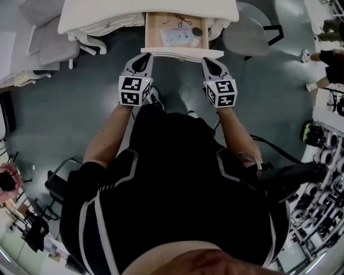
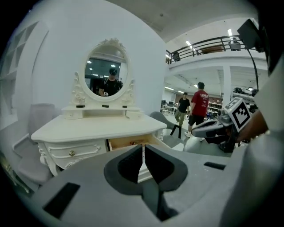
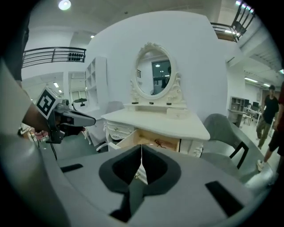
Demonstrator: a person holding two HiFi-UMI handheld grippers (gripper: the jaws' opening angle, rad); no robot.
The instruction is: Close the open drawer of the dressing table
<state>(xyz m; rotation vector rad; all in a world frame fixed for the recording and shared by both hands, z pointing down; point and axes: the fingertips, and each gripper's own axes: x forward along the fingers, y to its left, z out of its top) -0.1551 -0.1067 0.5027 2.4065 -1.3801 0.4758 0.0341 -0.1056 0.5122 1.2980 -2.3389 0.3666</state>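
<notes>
The white dressing table (image 1: 107, 13) stands ahead of me, and its middle drawer (image 1: 174, 33) is pulled out, showing a wooden inside with a few small items. The drawer's white front panel (image 1: 183, 52) faces me. My left gripper (image 1: 144, 56) is just before the panel's left end, jaws shut and empty. My right gripper (image 1: 209, 59) is just before its right end, also shut and empty. I cannot tell whether either tip touches the panel. In the left gripper view the drawer (image 2: 129, 142) shows beyond the shut left gripper (image 2: 143, 147). In the right gripper view the drawer (image 3: 156, 142) lies past the shut right gripper (image 3: 141, 148).
A grey chair (image 1: 246, 36) stands right of the table and a pale seat (image 1: 51, 45) left of it. An oval mirror (image 2: 106, 77) tops the table. People (image 2: 202, 106) walk in the background. Equipment racks (image 1: 322, 161) line the right side.
</notes>
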